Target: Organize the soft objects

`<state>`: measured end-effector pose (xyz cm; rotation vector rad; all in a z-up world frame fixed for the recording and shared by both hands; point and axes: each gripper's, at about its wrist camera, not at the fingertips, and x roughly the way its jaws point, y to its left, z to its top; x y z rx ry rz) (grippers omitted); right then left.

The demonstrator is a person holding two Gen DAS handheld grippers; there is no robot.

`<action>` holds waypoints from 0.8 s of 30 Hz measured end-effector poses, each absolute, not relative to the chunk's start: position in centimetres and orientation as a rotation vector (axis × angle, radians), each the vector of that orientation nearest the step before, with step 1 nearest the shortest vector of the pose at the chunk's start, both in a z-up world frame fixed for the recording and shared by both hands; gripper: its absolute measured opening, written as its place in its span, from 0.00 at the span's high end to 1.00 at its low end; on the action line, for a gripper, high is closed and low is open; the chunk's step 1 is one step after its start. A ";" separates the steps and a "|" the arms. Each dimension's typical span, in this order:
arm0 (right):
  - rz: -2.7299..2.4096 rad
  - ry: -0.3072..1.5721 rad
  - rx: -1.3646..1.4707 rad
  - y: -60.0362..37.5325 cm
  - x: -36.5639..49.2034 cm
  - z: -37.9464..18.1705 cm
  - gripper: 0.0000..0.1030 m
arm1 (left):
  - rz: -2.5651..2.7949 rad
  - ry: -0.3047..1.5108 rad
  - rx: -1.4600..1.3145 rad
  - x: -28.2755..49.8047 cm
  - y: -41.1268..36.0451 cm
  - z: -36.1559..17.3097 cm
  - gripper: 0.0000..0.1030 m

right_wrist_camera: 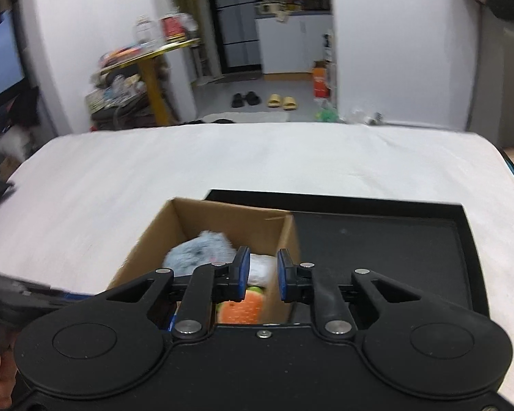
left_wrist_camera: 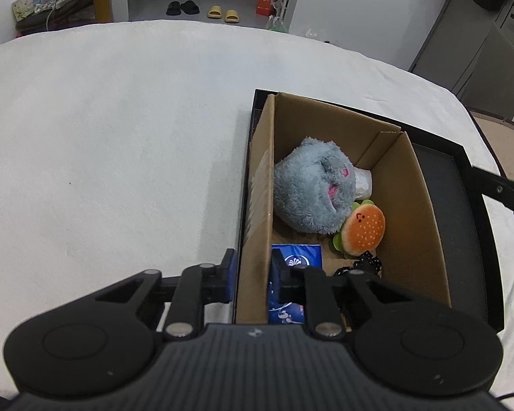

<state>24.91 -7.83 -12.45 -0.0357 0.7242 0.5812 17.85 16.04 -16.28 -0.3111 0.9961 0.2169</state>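
In the left wrist view, the left gripper (left_wrist_camera: 252,274) sits low at the near edge. Its two fingers are a small way apart, one on each side of the left wall of the cardboard box (left_wrist_camera: 257,205). One finger is outside the box and one is inside. The wall stands between the blue pads, but I cannot tell if they press on it.

The box stands in a black tray (left_wrist_camera: 462,239) on the white table (left_wrist_camera: 120,137). Inside the box, a fluffy gray plush toy (left_wrist_camera: 311,191) lies near the far left. A small burger plush (left_wrist_camera: 363,227) with a little face lies just beside it on the right, touching it. Something white (left_wrist_camera: 363,181) peeks out behind the gray toy. A blue packet (left_wrist_camera: 296,257) lies at the near end, right by the inner finger. A black beaded thing (left_wrist_camera: 368,262) lies near the burger. All the soft things are just past the gripper, to its right.

In the right wrist view, the right gripper (right_wrist_camera: 261,274) hangs over the near right part of the box (right_wrist_camera: 147,239). Its fingers are partly apart and hold nothing. The picture is a bit blurry. The gray toy (right_wrist_camera: 198,251) is just past the left finger. The burger plush (right_wrist_camera: 243,310) lies below the fingers, near the box's right wall. The tray (right_wrist_camera: 394,257) spreads out to the right. The other gripper's body (right_wrist_camera: 17,298) shows at the left edge.
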 end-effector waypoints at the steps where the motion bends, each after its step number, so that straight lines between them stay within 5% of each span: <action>1: 0.560 0.736 -0.023 -8.4 25.2 -12.6 0.82 | 0.216 0.996 -0.314 17.9 16.1 -16.3 0.83; 7: 0.480 0.832 0.027 -10.7 25.3 -14.5 0.81 | 0.219 0.990 -0.321 17.7 16.1 -16.3 0.83; 19: 0.410 1.011 0.095 -12.3 24.9 -19.3 0.56 | 0.241 0.991 -0.304 17.8 15.9 -16.1 0.79; 24: 0.413 1.044 0.090 -12.3 24.9 -20.7 0.54 | 0.242 0.992 -0.296 17.9 15.8 -15.9 0.79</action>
